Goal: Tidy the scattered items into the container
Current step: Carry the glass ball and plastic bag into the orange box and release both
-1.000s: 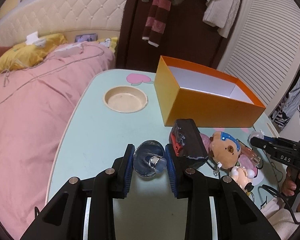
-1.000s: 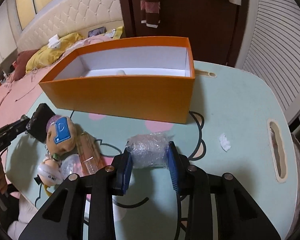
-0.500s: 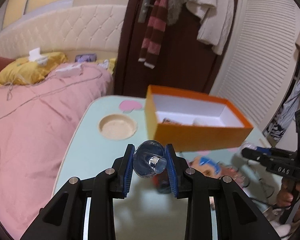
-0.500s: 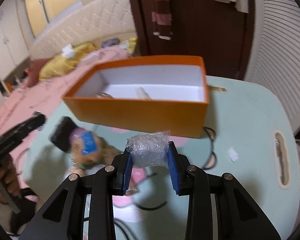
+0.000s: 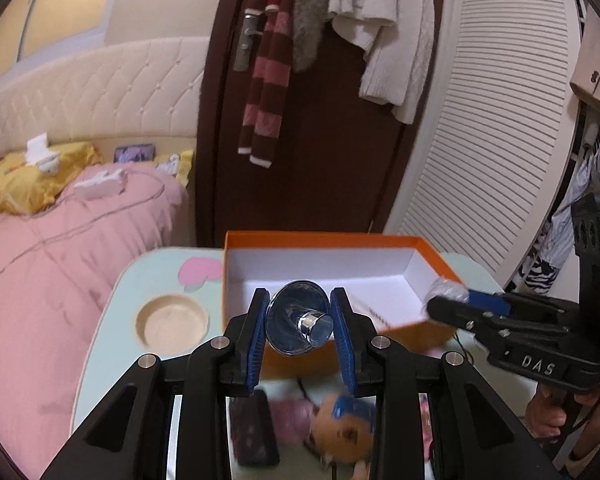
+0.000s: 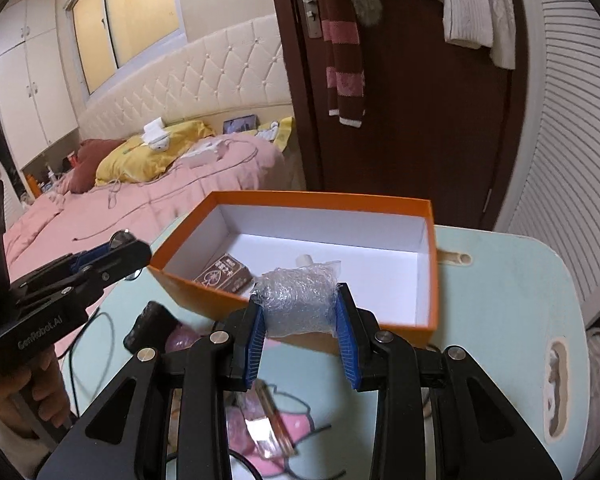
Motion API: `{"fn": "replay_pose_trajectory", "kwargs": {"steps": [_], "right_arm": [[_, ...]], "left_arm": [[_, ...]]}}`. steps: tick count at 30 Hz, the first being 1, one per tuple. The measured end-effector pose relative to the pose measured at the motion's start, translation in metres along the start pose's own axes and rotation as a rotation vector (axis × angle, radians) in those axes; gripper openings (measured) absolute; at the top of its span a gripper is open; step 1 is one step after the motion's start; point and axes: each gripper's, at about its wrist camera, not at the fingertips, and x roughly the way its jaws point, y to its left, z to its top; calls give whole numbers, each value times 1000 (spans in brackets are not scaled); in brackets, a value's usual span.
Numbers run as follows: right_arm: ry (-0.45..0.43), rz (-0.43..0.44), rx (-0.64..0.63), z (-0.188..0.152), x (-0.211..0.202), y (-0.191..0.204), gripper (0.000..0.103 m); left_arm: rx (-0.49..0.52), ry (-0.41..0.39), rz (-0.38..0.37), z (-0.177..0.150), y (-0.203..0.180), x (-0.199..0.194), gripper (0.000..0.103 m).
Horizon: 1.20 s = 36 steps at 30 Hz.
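Note:
My left gripper (image 5: pixel 300 314) is shut on a shiny metal funnel-shaped piece (image 5: pixel 296 322), held in the air at the near wall of the orange box (image 5: pixel 436 258). My right gripper (image 6: pixel 300 310) is shut on a bubble-wrap bundle (image 6: pixel 298 300), held above the box's (image 6: pixel 432 280) near wall. A brown carton (image 6: pixel 225 272) and a white-capped item (image 6: pixel 305 259) lie inside. On the table below remain a black item (image 5: pixel 254 428), a plush bear (image 5: pixel 350 434), a pink ball (image 6: pixel 184 338) and a clear bottle (image 6: pixel 270 426).
The box stands on a light teal table (image 6: pixel 500 320) with a round cup recess (image 5: pixel 172 322) and a handle slot (image 6: pixel 556 388). A pink bed (image 5: pixel 52 264) lies to the left. A dark door (image 5: pixel 320 160) hung with clothes is behind. A cable loops over the table.
Both grippers have risen off the table with their items and moved forward to the orange box's near wall. The box's inside now shows.

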Motion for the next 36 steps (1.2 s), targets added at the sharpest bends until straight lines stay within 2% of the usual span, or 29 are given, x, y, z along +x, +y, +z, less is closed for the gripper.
{"fn": "replay_pose_trajectory", "kwargs": {"steps": [10, 17, 22, 25, 26, 29, 30, 36], "right_arm": [[-6, -28, 21, 15, 28, -8, 34], [17, -31, 43, 18, 44, -12, 35], [65, -54, 46, 14, 59, -14, 35], [63, -86, 14, 12, 61, -10, 37], [64, -85, 17, 12, 62, -10, 38], [62, -75, 16, 12, 62, -9, 46], [59, -83, 18, 12, 62, -10, 46], [12, -56, 42, 12, 52, -12, 55]], "left_arm": [[19, 31, 7, 8, -2, 33, 29], [21, 49, 24, 5, 0, 44, 29], [29, 44, 20, 0, -3, 46, 29], [33, 42, 18, -3, -4, 48, 51], [35, 41, 17, -4, -5, 48, 65], [39, 38, 14, -6, -6, 49, 79], [40, 37, 13, -7, -6, 50, 82], [-8, 17, -23, -4, -1, 44, 82]]}}
